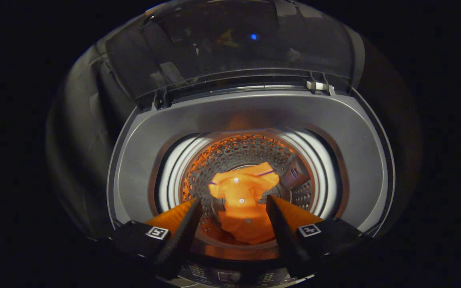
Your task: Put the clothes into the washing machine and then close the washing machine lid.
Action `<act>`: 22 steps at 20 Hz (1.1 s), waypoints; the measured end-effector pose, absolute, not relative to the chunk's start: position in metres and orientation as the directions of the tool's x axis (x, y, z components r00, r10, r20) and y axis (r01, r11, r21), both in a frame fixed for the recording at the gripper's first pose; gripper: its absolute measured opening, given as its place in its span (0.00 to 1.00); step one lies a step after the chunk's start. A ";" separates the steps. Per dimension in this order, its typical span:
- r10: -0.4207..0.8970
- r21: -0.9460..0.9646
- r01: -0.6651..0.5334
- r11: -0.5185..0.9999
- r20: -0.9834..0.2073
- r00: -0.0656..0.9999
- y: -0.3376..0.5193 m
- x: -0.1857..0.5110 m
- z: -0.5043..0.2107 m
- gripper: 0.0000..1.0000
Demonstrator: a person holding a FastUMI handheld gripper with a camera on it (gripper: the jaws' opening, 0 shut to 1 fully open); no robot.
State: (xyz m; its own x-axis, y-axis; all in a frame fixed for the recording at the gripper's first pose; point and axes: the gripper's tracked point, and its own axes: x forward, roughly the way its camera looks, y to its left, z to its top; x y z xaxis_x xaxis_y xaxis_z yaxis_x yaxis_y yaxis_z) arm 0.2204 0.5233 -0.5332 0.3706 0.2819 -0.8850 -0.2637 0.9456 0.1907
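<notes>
I look straight down into a top-loading washing machine [250,116] with a grey rim. An orange garment [243,200] with small buttons and a dark stripe lies crumpled at the bottom of the perforated drum [230,154]. My gripper [233,203] hangs above the drum mouth, open, its fingers spread apart to either side of the garment and touching nothing. The transparent lid [230,48] stands raised at the far side of the machine, hinged along the back rim.
A white latch piece [317,86] sits at the back right of the lid hinge. The control panel [230,277] with buttons lies just under the fingers at the near edge. Dark cloth surrounds the machine.
</notes>
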 end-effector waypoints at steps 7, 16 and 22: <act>0.274 0.177 -0.269 0.947 -0.883 0.382 0.518 0.221 -0.525 0.99; 0.363 0.220 -0.308 0.926 -0.747 0.557 0.525 0.229 -0.445 0.99; 0.417 0.291 -0.300 0.908 -0.579 0.701 0.522 0.238 -0.348 0.99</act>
State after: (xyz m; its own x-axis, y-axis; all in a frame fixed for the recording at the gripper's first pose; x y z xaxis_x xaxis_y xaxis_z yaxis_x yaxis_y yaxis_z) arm 0.2383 0.5217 -0.3483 0.7008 0.4173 -0.5786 -0.3002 0.9083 0.2914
